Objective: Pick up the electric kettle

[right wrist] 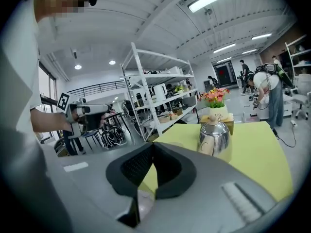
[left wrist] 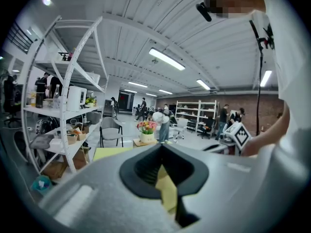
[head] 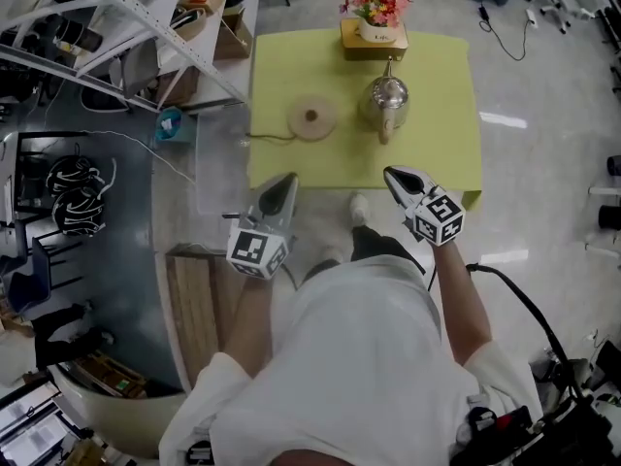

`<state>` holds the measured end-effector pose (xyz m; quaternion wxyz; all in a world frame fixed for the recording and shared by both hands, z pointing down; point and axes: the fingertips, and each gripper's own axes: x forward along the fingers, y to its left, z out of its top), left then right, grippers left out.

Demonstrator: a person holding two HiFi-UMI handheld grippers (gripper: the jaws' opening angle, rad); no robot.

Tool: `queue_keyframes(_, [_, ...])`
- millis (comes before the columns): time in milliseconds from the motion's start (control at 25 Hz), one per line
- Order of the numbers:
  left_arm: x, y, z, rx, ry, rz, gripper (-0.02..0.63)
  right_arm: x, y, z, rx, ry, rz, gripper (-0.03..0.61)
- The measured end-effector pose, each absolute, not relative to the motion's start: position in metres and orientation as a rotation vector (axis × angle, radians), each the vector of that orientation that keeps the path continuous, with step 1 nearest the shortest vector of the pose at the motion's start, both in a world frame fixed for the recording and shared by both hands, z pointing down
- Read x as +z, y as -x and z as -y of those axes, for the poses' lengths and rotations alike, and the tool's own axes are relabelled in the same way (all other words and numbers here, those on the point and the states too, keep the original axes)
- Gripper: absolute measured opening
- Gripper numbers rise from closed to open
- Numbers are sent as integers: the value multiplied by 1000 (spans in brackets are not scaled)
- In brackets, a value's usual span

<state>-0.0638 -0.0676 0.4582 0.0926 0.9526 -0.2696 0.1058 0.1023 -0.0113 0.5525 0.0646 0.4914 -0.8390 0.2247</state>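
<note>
The steel electric kettle with a wooden handle stands on the yellow table, right of its round base. In the right gripper view the kettle is ahead and slightly right of the jaws. My right gripper hovers at the table's near edge, short of the kettle, shut and empty. My left gripper is at the near left edge, its jaws meeting with nothing between them. From the left gripper view the kettle is hidden behind the gripper's body.
A flower pot on a wooden box stands at the table's far edge. A white shelving rack fills the left side. A wooden bench is near my left. A base cord trails off the table's left edge.
</note>
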Motion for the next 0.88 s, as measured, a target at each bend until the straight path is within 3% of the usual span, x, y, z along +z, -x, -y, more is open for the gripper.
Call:
queue_keyframes(440, [454,133,-11,336,-2853,726,4,505,-27,-60,543,-1559,2558,5])
queue_keyframes(880, [430,124,-72,252,-2940,517,3,459,-10,-121,391,-1659,2529,5])
